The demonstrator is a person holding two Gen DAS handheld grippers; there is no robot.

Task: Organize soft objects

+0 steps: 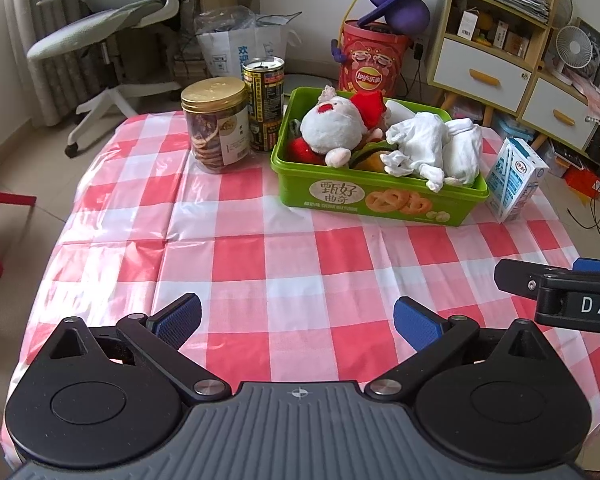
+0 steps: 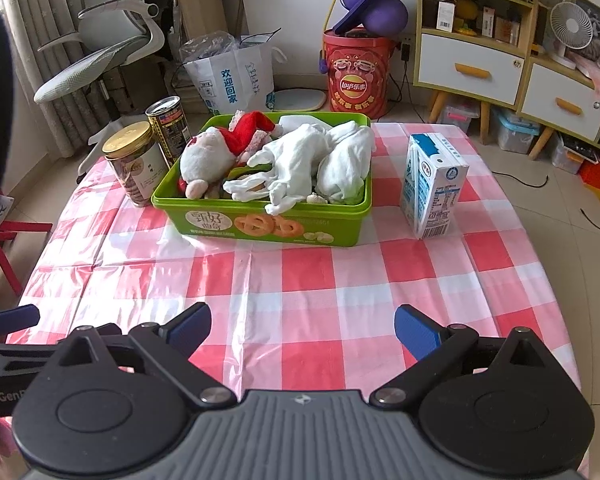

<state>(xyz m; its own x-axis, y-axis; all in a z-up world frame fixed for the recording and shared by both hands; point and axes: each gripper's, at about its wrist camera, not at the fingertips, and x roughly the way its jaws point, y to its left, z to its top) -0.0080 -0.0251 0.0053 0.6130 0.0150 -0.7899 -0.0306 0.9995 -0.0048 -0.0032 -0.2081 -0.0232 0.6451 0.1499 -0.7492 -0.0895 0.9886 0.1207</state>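
Observation:
A green biscuit tin [image 1: 380, 200] [image 2: 260, 228] stands at the far side of the checked table. Inside it lie a white plush toy with a red hat [image 1: 336, 128] [image 2: 208, 156] and crumpled white cloth gloves [image 1: 432, 148] [image 2: 300, 164], with darker soft items half hidden beneath. My left gripper [image 1: 298, 320] hovers open over the near part of the table, nothing between its blue pads. My right gripper [image 2: 302, 330] is likewise open and empty, well short of the tin. Part of the right gripper [image 1: 556, 292] shows at the right edge of the left wrist view.
A gold-lidded biscuit jar [image 1: 216, 128] [image 2: 134, 164] and a dark can [image 1: 264, 104] [image 2: 170, 124] stand left of the tin. A blue-and-white milk carton [image 1: 516, 180] [image 2: 432, 184] stands to its right. Beyond the table are an office chair [image 1: 112, 28], a red snack bucket [image 2: 358, 72] and a cabinet [image 2: 472, 56].

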